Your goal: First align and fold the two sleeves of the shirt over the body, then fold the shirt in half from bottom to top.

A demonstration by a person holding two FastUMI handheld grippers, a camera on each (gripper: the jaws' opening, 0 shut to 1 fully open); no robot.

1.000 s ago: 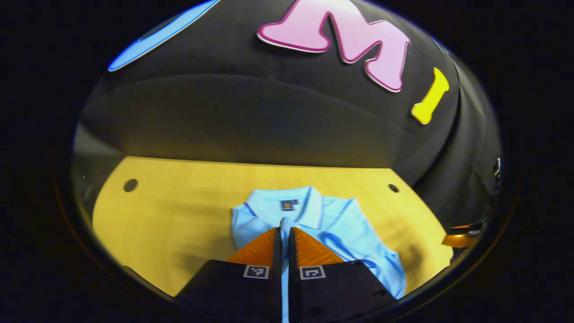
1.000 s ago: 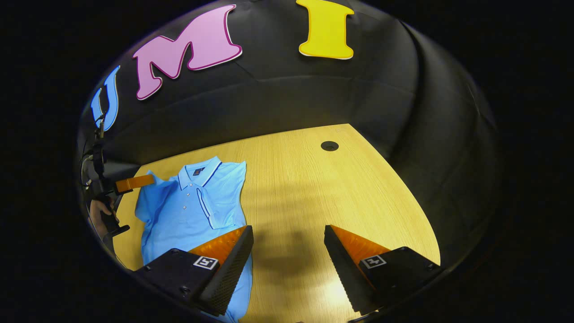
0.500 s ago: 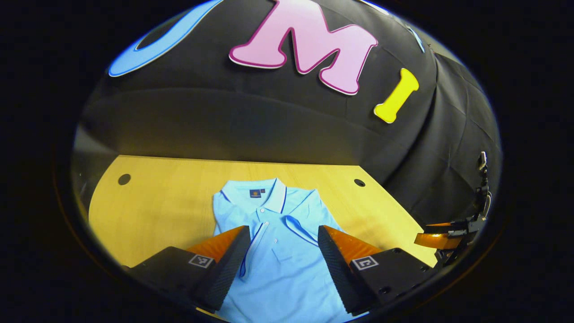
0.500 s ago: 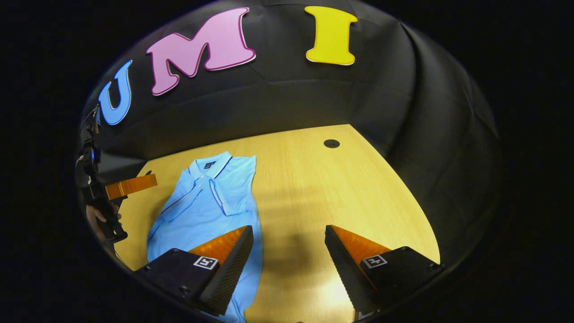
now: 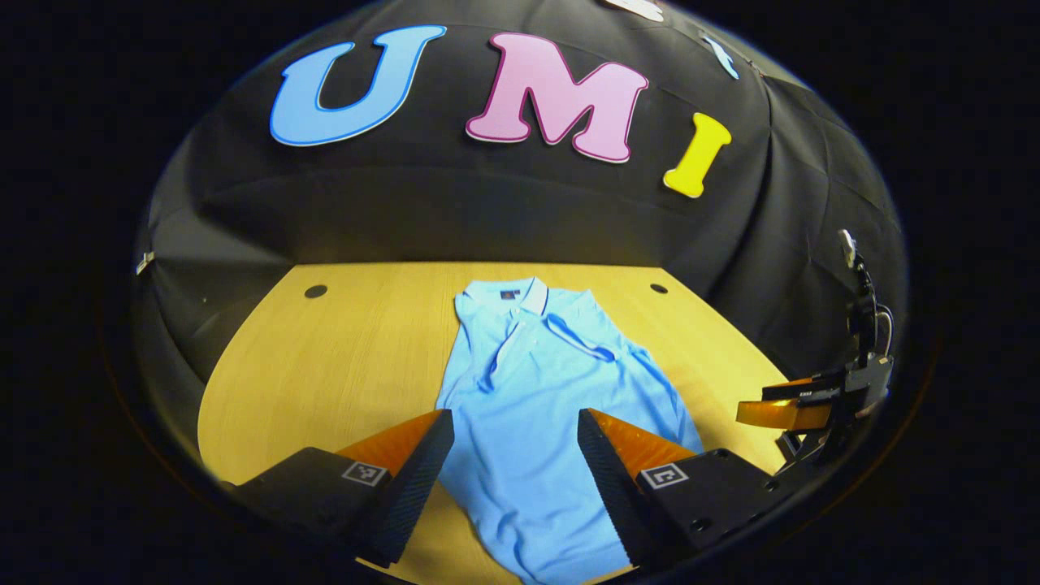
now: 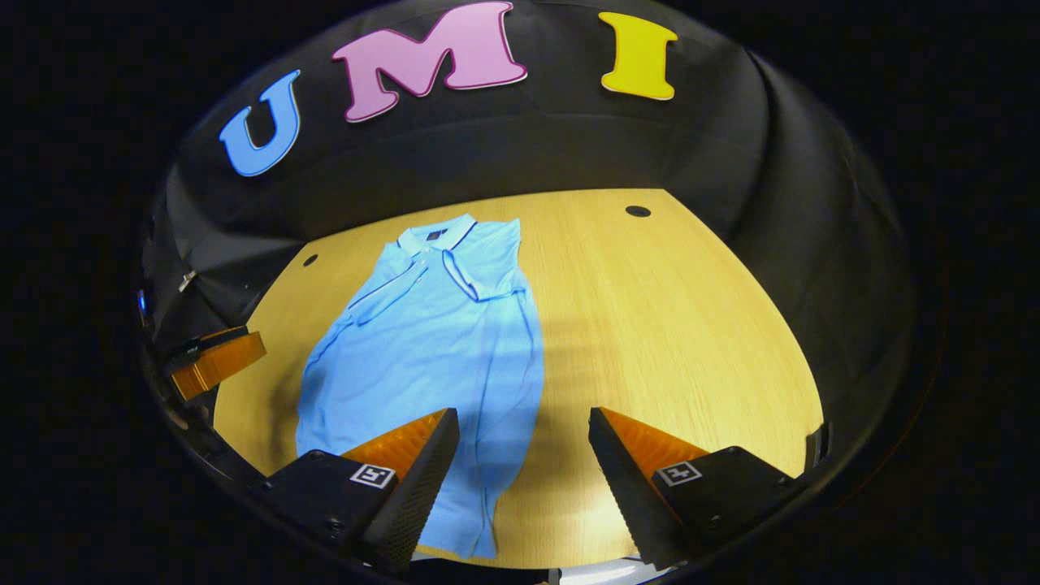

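Left claw (image 5: 514, 455): fingers spread wide, nothing btwn them; hangs over the lower part of the shirt, not touching cloth as far as can be seen. Also seen at far left edge of right gripper view (image 6: 215, 361).
Right claw (image 6: 524, 455): fingers spread wide, empty; sits over shirt's right edge & bare wood beside it. Seen from left gripper view at far right edge (image 5: 800, 402), off the shirt's side, w/ its handle rising behind.
Polo shirt (image 5: 552, 390): light blue, lying flat on tabletop, front up, hem nearest the claws, collar at far end. In right gripper view (image 6: 431, 341) it lies left of centre, running away from the claw.
Sleeves: both folded in over the chest, dark-trimmed cuffs meeting nr the placket below the collar (image 5: 573, 337).
Collar (image 5: 520, 292): white-edged, small dark tag inside neck; too small to read.
Tabletop (image 6: 666, 325): light wood, rounded outline, bare to the right of the shirt; small dark round holes nr far corners (image 6: 638, 211).
Back: black cloth wall behind tabletop.
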